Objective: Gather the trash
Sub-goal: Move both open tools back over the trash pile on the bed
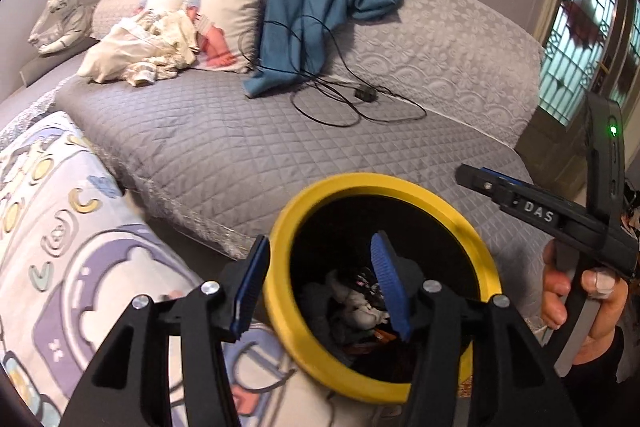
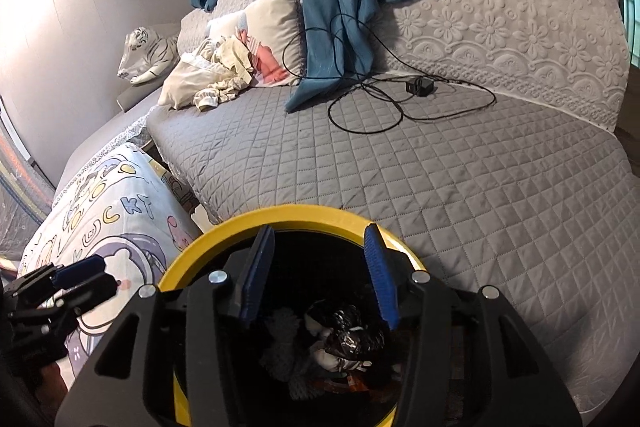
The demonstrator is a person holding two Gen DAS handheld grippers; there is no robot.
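- Both tongs are seen parted over a yellow-rimmed black bin point(image 1: 404, 187), with nothing gripped between the pads.
- Left tongs point(image 1: 322, 289) are held with the yellow rim between the blue pads: the left pad point(image 1: 252, 287) lies outside the bin, the right pad inside its mouth; neither pad is seen pressing on the rim.
- Right tongs point(image 2: 318, 277) are held spread inside the bin's mouth, directly above the trash point(image 2: 344, 339); no contact with it is visible.
- Crumpled trash, a dark shiny wrapper and pale scraps, is seen lying at the bottom of the bin, below and between the pads of the right tongs and just beside the inner pad of the left tongs.
- From the left wrist view, the right tongs' handle is seen clasped by a hand point(image 1: 580, 303) just right of the bin.
- A grey quilted bed point(image 2: 440, 167) is seen behind the bin, with a black cable point(image 2: 372, 115) and a blue curtain point(image 2: 340, 7) lying on it.
- A patterned blanket point(image 1: 80, 247) is seen left of the bin.
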